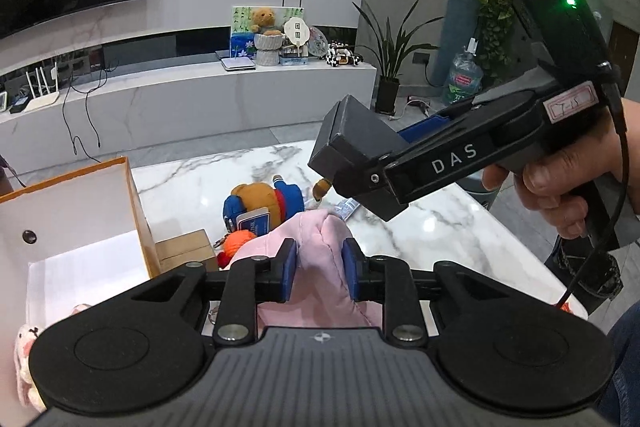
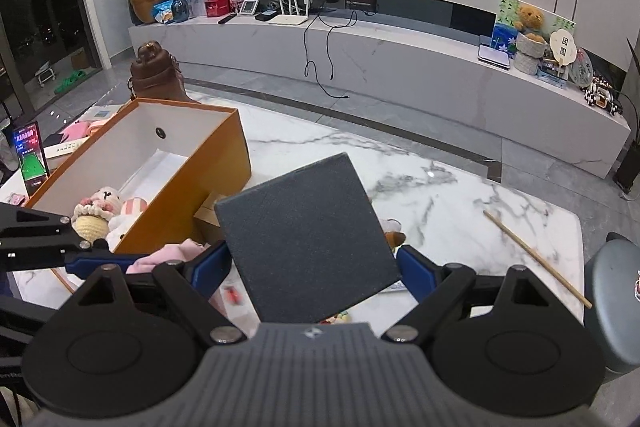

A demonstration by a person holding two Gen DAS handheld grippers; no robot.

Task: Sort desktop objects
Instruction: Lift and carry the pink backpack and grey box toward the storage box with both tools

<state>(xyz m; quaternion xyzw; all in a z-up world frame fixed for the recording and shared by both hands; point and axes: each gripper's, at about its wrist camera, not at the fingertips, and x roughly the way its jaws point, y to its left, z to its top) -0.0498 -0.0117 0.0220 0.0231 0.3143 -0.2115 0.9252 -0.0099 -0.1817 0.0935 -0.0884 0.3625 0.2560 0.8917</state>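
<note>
My left gripper [image 1: 319, 271] is shut on a pink soft fabric item [image 1: 320, 255], held above the marble table [image 1: 420, 235] beside the orange box [image 1: 76, 223]. My right gripper [image 2: 314, 267] is shut on a dark grey square box [image 2: 306, 235], held in the air over the table; the left wrist view shows it [image 1: 352, 143] raised above a brown plush bear in blue clothes [image 1: 264, 203]. The orange box [image 2: 208, 163] has a white inside and holds small plush toys [image 2: 104, 207]. An orange knitted ball [image 1: 236, 243] lies by the bear.
A small cardboard box [image 1: 186, 251] stands against the orange box. A wooden stick [image 2: 536, 255] lies on the table's right side. A brown bottle [image 2: 154, 75] stands behind the orange box. A grey stool [image 2: 616, 291] is at the right edge.
</note>
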